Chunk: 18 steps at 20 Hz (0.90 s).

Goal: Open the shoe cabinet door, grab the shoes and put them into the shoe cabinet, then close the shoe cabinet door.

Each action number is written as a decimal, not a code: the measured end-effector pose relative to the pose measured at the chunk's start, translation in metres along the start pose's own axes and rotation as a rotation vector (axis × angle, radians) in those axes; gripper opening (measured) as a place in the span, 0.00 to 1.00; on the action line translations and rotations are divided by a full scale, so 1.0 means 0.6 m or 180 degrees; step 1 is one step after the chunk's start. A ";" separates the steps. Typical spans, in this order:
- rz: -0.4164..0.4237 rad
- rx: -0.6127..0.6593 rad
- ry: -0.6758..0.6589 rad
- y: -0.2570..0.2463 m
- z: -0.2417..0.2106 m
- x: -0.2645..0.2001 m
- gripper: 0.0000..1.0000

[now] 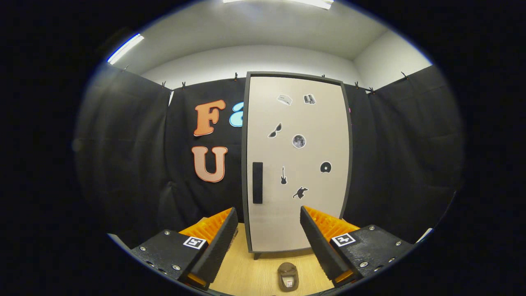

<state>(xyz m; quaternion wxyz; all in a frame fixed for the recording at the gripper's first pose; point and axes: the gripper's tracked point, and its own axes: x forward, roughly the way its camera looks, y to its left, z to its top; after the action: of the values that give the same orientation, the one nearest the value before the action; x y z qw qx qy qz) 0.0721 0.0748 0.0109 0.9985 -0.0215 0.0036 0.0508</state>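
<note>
A tall beige shoe cabinet [298, 164] with a dark frame stands against the black cloth wall, straight ahead beyond my fingers. Its door is shut. A black vertical handle [257, 182] sits near the door's left edge, and several small stickers dot the panel. On the wooden floor, between my fingers and in front of the cabinet, lies a brown shoe [287, 276] with its toe pointing towards the door. My gripper [269, 220] is open with nothing between its fingers, held well back from the cabinet and above the shoe.
Black cloth walls close the booth to the left and right of the cabinet. The light wooden floor [246, 271] runs from the cabinet's base towards me. The cabinet stands on short legs.
</note>
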 end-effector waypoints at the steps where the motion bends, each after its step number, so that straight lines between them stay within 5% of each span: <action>1: 0.0032 0.0008 -0.0002 0.008 0.003 0.021 0.95; 18: 0.0189 0.0080 0.0064 0.065 -0.026 0.330 0.91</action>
<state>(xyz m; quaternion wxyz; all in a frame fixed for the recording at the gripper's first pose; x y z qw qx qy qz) 0.2649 0.1326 -0.0082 0.9966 -0.0093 0.0150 0.0802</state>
